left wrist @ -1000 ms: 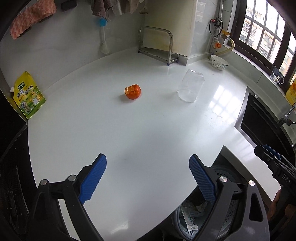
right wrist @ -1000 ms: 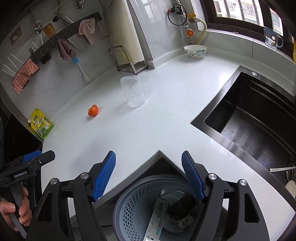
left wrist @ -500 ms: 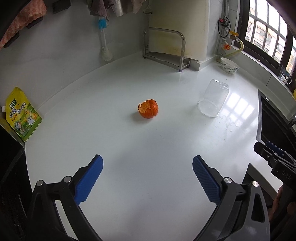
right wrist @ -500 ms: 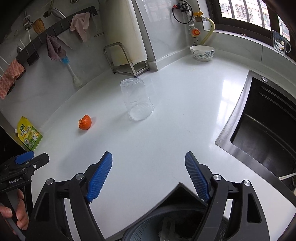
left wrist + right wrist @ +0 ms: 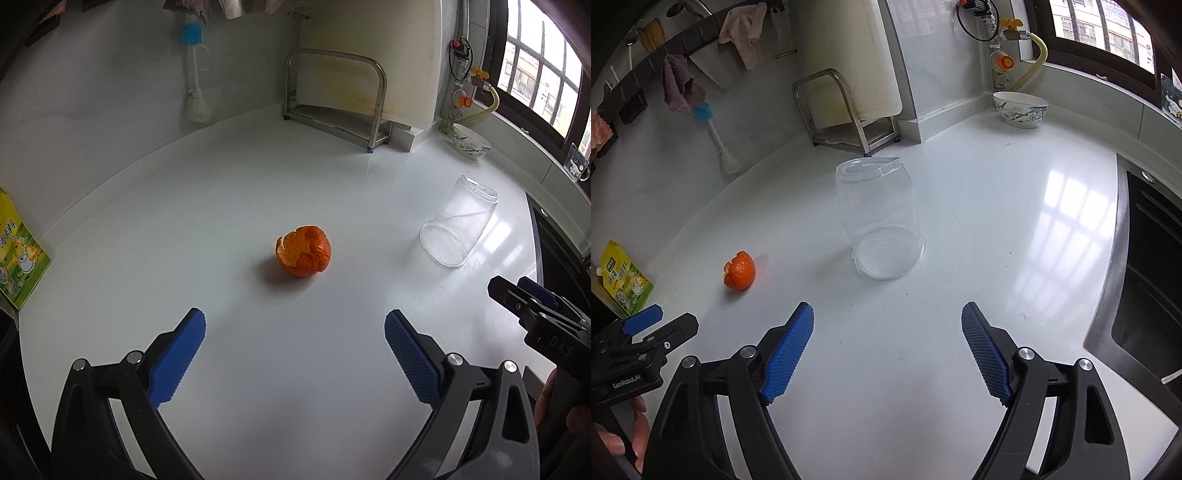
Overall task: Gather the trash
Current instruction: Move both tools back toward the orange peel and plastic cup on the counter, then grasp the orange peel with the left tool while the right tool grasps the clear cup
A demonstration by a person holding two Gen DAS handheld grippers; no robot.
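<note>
Currently your left gripper (image 5: pixel 293 345) and right gripper (image 5: pixel 887 345) both gape empty, curled orange peel (image 5: pixel 303 251) and upturned clear plastic cup (image 5: pixel 881 218) standing apart on the white countertop (image 5: pixel 258 387); risk: hard closing crushes or skids the cup.

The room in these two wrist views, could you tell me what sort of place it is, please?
Most likely a home kitchen. A white countertop runs up to a dark sunken sink, a patterned bowl sits in the corner by the window, and a dish brush and cloths hang on the wall.
</note>
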